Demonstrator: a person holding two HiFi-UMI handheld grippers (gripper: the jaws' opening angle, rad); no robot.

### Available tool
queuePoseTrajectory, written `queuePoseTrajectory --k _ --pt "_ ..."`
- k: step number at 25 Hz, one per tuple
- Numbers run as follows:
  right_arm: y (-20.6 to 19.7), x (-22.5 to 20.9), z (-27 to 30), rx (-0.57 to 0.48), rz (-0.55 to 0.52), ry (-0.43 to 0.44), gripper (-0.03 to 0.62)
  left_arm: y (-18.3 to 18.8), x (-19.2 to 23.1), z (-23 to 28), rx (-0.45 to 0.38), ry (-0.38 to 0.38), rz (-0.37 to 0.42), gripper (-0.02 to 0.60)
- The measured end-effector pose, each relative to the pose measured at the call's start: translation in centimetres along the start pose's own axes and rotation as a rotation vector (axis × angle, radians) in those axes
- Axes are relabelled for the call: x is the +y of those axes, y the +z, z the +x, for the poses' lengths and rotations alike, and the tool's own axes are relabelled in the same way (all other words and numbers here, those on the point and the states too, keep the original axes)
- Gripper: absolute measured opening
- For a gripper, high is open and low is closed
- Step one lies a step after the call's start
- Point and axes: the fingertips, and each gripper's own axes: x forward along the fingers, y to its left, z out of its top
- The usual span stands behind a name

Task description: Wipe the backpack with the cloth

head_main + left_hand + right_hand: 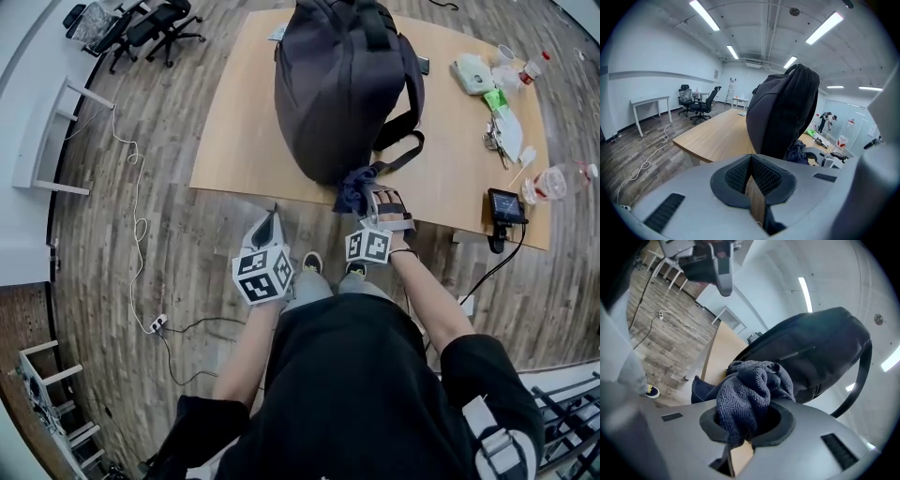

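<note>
Person: stands at the surface's near edge, shoes [312, 262] on the floor [122, 112].
Left tool [271, 223]: jaws pressed together, nothing between them; held over the floor just short of the surface's edge.
Right tool [745, 427]: clamped on the cloth [750, 390], at the near lower end of the backpack.
Cloth: dark blue, bunched, bulging out of the jaws; looks to touch the backpack's base.
Backpack [342, 84]: dark, upright near the middle of the surface, straps hanging on its right side.
Surface [234, 141]: light wood, bare on its left half; on the right end lie a bottle [558, 180], keys [492, 139] and a small screen [504, 204] at the near edge.
Floor: grey-brown wood planks; a white cable [138, 225] trails across it at left.
Room: black chairs [155, 28] beyond the far left corner of the surface, a white desk [649, 105] by the wall, a ladder [730, 91] at the back, strip lights [707, 15] on the ceiling.
</note>
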Motion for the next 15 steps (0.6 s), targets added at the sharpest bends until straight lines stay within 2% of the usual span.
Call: queuePoseTrajectory --k 5,11,13,15 --pt "1.1 0.9 0.0 -0.002 -0.122 -0.002 0.069 0.0 -0.2 -0.1 -0.015 0.009 -0.005 0.014" --pt "6.3 2.7 0.2 -0.12 -0.27 0.04 0.067 0.5 -0.2 -0.3 -0.022 0.013 -0.014 0.015" --pt "7.7 3.3 0.9 -0.134 -0.336 0.053 0.067 0.5 0.0 -0.5 -0.025 0.021 -0.02 0.015" --pt "8.4 3.2 1.6 -0.128 -0.356 0.069 0.069 0.5 0.4 -0.7 -0.031 0.032 -0.027 0.014"
